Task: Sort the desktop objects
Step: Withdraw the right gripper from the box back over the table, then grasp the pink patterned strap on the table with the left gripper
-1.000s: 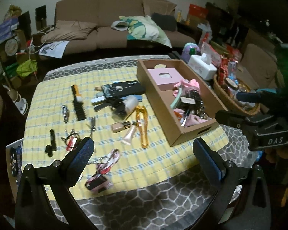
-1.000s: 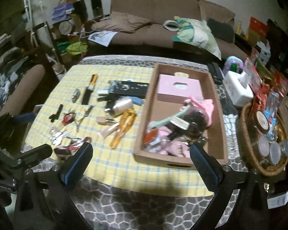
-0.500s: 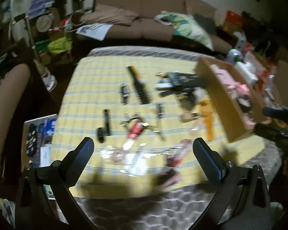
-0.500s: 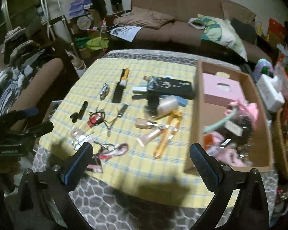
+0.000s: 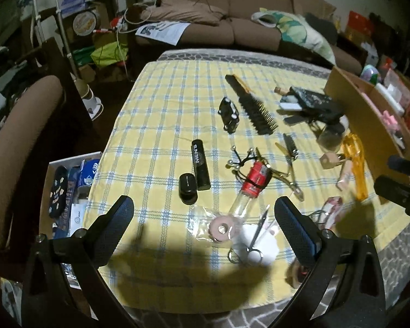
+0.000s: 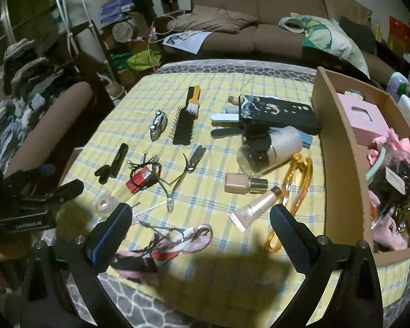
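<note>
Nearest of all, the left gripper hangs low over the near edge of the counter, its jaws spread wide with nothing between them. Just beyond its fingertips lie a small pair of silver scissors on a white paper scrap and a round pinkish roll in a clear wrapper. The right gripper hovers at much the same height further right, jaws likewise wide apart and holding nothing; a pink and white strap with a metal ring lies between and just past its fingers. In the right wrist view the left gripper shows at the left edge, level and pointing right across the yellow checked cloth.

Further in sit a clear tube with a red label tangled in black hair ties, a black lip-balm stick beside its cap, and silver cuticle nippers. A beige foundation bottle and a long orange plastic clip lie toward the right. Beyond these rest a black bristle hairbrush, a small toy car and a black patterned phone case. Along the right edge stands the open brown cardboard box, holding a pink carton and pink items.
</note>
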